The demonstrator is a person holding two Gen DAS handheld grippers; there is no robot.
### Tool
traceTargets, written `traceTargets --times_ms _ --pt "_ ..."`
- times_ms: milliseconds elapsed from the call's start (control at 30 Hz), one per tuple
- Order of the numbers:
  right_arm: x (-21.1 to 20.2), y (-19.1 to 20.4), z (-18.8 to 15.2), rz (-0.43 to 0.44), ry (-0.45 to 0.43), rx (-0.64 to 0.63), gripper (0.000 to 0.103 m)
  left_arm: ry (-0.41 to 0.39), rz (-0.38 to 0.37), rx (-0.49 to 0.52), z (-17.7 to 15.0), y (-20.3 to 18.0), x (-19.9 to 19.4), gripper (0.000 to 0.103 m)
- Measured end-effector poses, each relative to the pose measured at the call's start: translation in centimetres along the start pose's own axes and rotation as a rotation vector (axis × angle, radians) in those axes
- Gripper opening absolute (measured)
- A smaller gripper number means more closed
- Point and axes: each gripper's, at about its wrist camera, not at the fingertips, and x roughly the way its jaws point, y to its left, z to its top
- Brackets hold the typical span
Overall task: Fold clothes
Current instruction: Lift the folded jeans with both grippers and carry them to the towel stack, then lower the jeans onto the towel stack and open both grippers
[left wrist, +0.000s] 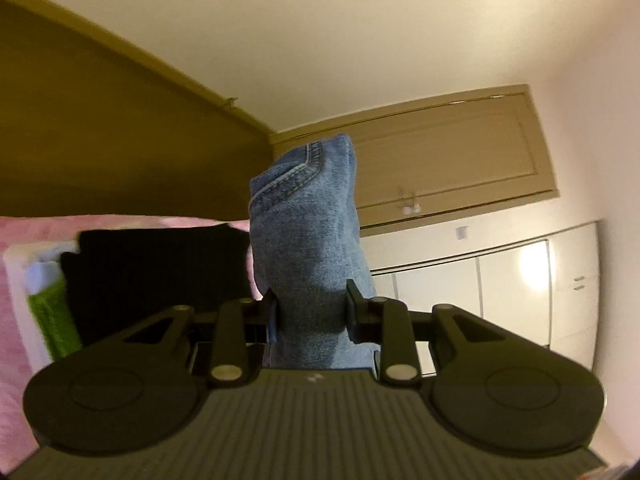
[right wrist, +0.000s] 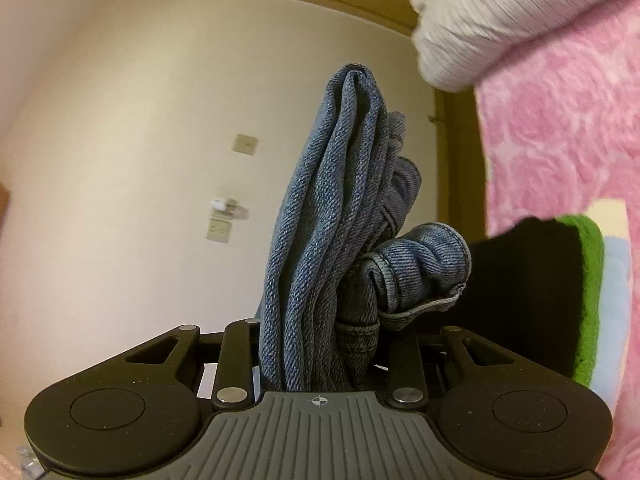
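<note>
My left gripper (left wrist: 311,308) is shut on a bunch of blue denim jeans (left wrist: 308,216); the cloth, with a stitched pocket seam, sticks up past the fingers against the room behind. My right gripper (right wrist: 320,332) is shut on another thick bunch of the same jeans (right wrist: 332,220), several folds and a hem edge rising between its fingers. Both grippers are lifted and tilted upward. The rest of the jeans is hidden below the grippers.
A pink rose-patterned bed cover (right wrist: 560,120) lies to the right, with a white pillow (right wrist: 480,28) above it. A black garment (left wrist: 156,276) rests on green and white folded cloth (left wrist: 52,312). A brown door (left wrist: 452,156) and white cabinets (left wrist: 520,288) stand behind.
</note>
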Motion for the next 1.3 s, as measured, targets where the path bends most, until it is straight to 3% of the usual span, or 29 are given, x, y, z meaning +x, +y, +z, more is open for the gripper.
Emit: traceTargets --times_ms 200,267,333,367,400,500,600,800,833,867,933,1133,1300 --pt "1.6 -1.5 -1.0 -0.031 0.012 -0.016 0.031 0.012 0.008 -0.008 0.9 3.5 1.4 0.026" --pt "2.2 -2.3 -1.1 -0.061 0.015 -0.045 0.033 0.045 0.052 -0.023 0.9 5.5 2.4 0.027" --pt "2.9 -4.0 -1.3 -0.194 0.033 -0.028 0.039 0.096 0.146 -0.057 0.7 7.6 3.7 0.028" --pt "3.3 -4.9 -1.5 -0.266 0.043 -0.015 0.045 0.104 0.155 -0.053 0.6 8.3 4.1 0.029" --pt "3.2 -5.6 -1.6 -0.285 0.040 -0.003 0.046 0.111 0.146 -0.036 0.7 8.3 4.3 0.030" --pt "2.1 -5.9 -1.5 -0.268 0.007 0.012 0.048 0.136 0.144 0.003 1.0 7.4 4.7 0.031" --pt "0.5 -5.5 -1.5 -0.270 -0.002 0.020 0.049 0.147 0.157 -0.035 1.3 7.7 4.3 0.031" --pt "-3.1 -4.1 -2.2 -0.272 -0.087 0.027 0.048 0.122 0.184 -0.019 1.6 6.8 2.6 0.030" --pt "-3.5 -3.8 -2.3 -0.288 -0.103 0.009 0.043 0.121 0.194 0.011 1.7 6.5 2.5 0.029" --pt "-3.5 -3.7 -2.4 -0.307 -0.103 -0.001 0.030 0.127 0.210 0.055 1.6 6.2 2.8 0.028" --pt "-3.3 -3.6 -2.8 -0.363 -0.087 -0.014 0.030 0.138 0.242 0.138 1.5 5.6 3.3 0.028" --pt "-2.6 -3.8 -2.6 -0.466 -0.038 -0.075 0.033 0.191 0.333 0.240 1.4 2.2 3.2 0.028" --pt "-3.0 1.4 -3.7 -0.639 -0.035 -0.408 0.034 0.220 0.456 0.554 -0.4 -3.9 2.0 0.019"
